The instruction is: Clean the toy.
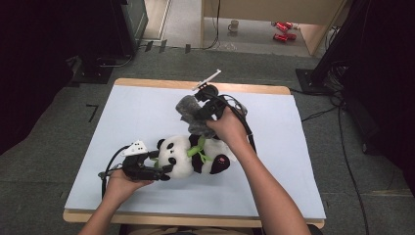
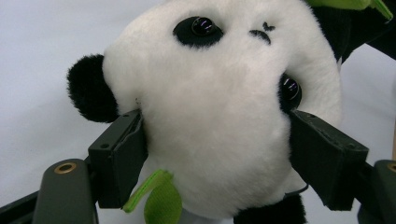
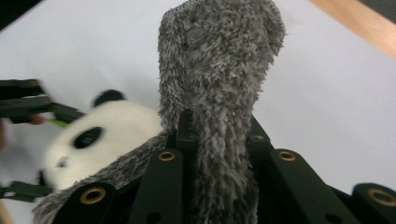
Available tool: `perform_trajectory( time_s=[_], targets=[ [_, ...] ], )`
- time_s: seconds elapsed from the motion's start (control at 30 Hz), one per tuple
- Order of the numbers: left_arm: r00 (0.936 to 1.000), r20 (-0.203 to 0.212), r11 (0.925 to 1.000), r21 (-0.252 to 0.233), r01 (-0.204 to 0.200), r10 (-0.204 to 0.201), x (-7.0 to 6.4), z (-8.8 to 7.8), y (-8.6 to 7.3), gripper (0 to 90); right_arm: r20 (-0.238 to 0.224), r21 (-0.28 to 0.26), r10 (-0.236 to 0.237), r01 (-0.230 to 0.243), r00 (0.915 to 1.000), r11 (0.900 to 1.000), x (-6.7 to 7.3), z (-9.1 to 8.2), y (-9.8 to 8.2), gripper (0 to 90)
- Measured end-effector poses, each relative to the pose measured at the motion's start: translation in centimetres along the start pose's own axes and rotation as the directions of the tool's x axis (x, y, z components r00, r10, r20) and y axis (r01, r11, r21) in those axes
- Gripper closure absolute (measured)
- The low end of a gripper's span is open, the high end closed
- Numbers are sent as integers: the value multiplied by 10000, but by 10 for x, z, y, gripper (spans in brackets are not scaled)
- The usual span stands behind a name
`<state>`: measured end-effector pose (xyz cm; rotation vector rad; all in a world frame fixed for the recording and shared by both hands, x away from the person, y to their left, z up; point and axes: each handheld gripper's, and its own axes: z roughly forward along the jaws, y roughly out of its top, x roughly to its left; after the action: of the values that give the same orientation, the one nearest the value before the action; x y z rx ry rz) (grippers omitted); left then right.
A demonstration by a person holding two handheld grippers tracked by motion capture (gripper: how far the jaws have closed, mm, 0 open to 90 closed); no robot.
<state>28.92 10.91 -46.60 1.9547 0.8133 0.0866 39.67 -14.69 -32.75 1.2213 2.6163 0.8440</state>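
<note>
A plush panda lies on its back on the pale blue table cover, head toward the left. My left gripper is shut on the panda's head; in the left gripper view both black jaws press into the white fur. My right gripper is held above the panda's body and is shut on a fuzzy grey cloth. In the right gripper view the grey cloth stands up between the closed jaws, with the panda blurred below at the left. A green leaf hangs by the left jaw.
The wooden table edge runs along the far side. On the floor beyond stand a mug and red cans. Cables lie on the carpet to the right. Dark equipment stands at both far corners.
</note>
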Motion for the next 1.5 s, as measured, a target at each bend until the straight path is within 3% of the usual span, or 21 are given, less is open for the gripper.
perform_trajectory(
  time_s=[0.2, 0.43, 0.57, 0.63, 0.73, 1.1, 1.2, 1.33, 1.5],
  targets=[
    [10000, -54, 10000, 13, 31, -31, 0, 0, 1, 225, -897, -239, -514, 495, 9946, 9985, 36, 10, 5, 750],
    [9999, -66, 9998, 148, 148, -147, 2, -1, 3, 226, -1862, -340, -743, 691, 9797, 9970, 70, 23, 5, 746],
    [9999, -50, 9997, 182, 153, -152, 2, -1, 4, 224, -2125, 306, -553, 632, 9756, 9975, 77, 45, -5, 746],
    [9999, -92, 9997, 220, 127, -125, 2, 0, 4, 218, -2171, 642, -265, 414, 9758, 9971, 72, 57, -12, 742],
    [9999, -55, 9997, 190, 147, -146, 3, 0, 5, 218, -2469, 444, 206, -100, 9688, 9990, 59, 59, -17, 740],
    [10000, 9, 9999, 156, -10, 10, 3, 1, 5, 218, -1703, 359, 497, -442, 9841, 9984, 31, 42, -31, 746],
    [10000, 18, 9999, 152, 17, -18, 3, 1, 5, 217, -1171, 514, 314, -255, 9926, 9984, 23, 39, -35, 756],
    [10000, 0, 9999, 91, 68, -68, 3, 2, 6, 218, -1580, 427, 767, -708, 9845, 9966, 9, 35, -43, 760],
    [9998, 6, 9997, 123, 201, -201, 6, 3, 6, 219, -1430, 344, 771, -729, 9867, 9967, 7, 28, -41, 762]
  ],
)
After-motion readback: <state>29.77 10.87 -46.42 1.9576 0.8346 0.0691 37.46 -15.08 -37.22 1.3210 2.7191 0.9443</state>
